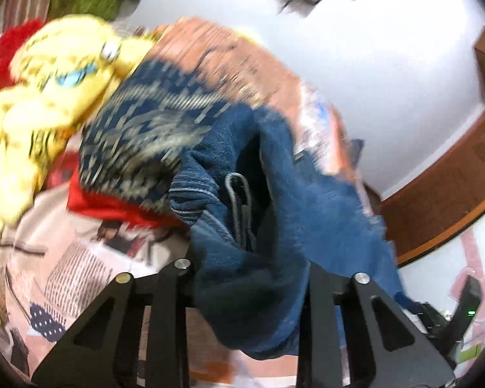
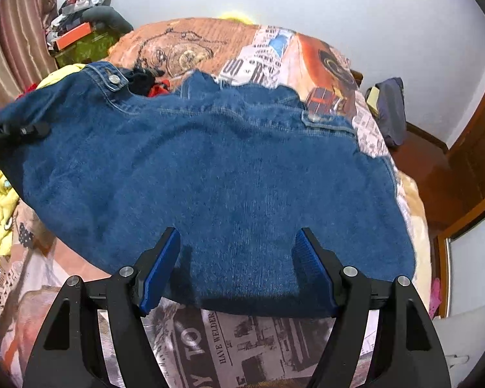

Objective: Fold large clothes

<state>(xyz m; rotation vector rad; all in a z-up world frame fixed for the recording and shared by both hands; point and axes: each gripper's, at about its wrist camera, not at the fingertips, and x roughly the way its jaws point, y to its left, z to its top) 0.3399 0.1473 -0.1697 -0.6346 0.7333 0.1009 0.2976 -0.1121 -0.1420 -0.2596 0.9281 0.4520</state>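
A large blue denim garment (image 2: 216, 174) lies spread across the printed bedspread (image 2: 242, 339) in the right wrist view. My right gripper (image 2: 239, 258) is open, its blue pads (image 2: 160, 268) standing apart over the garment's near edge. In the left wrist view, a bunched blue part of the garment (image 1: 258, 258) fills the gap between my left gripper's fingers (image 1: 252, 278), which are shut on it. The left gripper also shows at the left edge of the right wrist view (image 2: 13, 131), at the garment's far left corner.
A yellow plush toy (image 1: 42, 97), a navy patterned knit (image 1: 139, 129) and red cloth (image 1: 113, 207) lie piled on the bed. A cluttered green box (image 2: 80, 45) and a curtain stand at the back left. A wooden door frame (image 2: 475, 168) is on the right.
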